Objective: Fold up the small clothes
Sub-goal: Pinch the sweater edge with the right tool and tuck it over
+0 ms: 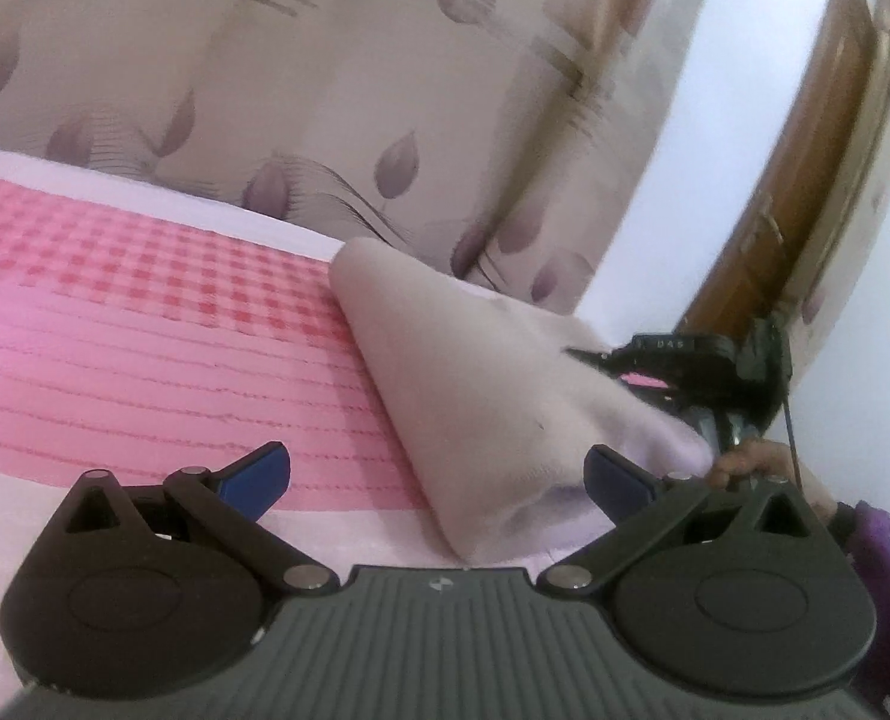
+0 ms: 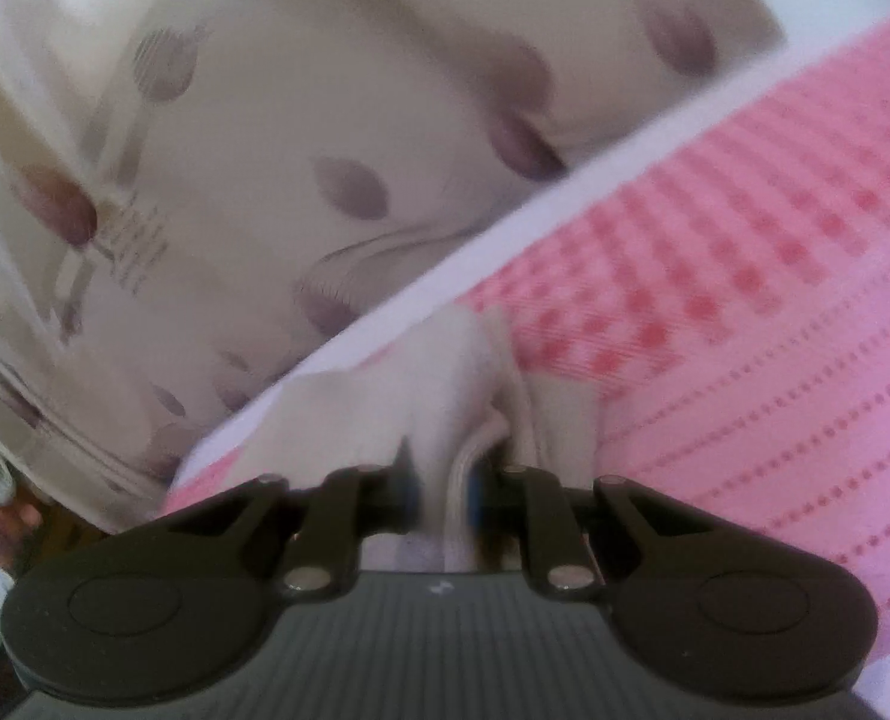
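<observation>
A pale pink garment [image 1: 457,360] lies partly folded on the pink checked bedspread [image 1: 145,330], and its near folded corner reaches between my left gripper's fingers. My left gripper [image 1: 436,462] stands wide open, its blue pads [image 1: 265,468] clear of the cloth on both sides. At the cloth's right edge my right gripper [image 1: 589,357] comes in from the right. In the right wrist view that right gripper [image 2: 445,480] is shut on a bunched fold of the same garment [image 2: 385,402], which rises from the jaws over the bedspread [image 2: 745,330].
A cream curtain [image 1: 325,90] with purple leaf prints hangs behind the bed's far edge. A brown wooden door [image 1: 805,180] and a white wall are at the right. A hand [image 1: 751,462] and a purple sleeve [image 1: 889,558] show at the right.
</observation>
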Action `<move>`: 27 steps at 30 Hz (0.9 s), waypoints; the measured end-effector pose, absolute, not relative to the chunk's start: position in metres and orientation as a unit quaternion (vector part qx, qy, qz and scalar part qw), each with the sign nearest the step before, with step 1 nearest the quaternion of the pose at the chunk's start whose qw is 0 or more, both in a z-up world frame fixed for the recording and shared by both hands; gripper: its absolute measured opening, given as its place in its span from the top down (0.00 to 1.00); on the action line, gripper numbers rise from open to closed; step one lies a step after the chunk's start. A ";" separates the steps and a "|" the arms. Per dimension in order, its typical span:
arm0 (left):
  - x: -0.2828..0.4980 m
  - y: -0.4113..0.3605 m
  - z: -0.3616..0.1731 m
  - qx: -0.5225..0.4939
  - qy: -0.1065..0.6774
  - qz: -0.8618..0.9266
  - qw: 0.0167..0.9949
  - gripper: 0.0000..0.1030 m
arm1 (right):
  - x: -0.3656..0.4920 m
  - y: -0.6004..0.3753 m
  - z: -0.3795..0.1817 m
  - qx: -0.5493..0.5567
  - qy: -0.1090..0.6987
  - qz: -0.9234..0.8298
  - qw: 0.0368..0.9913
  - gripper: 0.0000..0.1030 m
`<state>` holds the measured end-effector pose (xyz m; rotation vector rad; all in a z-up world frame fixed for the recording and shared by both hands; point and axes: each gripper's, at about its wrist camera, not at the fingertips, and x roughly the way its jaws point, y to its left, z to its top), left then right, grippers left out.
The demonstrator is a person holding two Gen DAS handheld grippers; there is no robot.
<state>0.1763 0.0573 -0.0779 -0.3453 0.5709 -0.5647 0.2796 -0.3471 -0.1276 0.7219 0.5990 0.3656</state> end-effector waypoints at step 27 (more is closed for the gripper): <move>0.191 -0.026 -0.062 -0.050 0.256 -0.246 0.933 0.02 | 0.180 -0.289 -0.103 0.094 0.264 0.177 0.944 0.87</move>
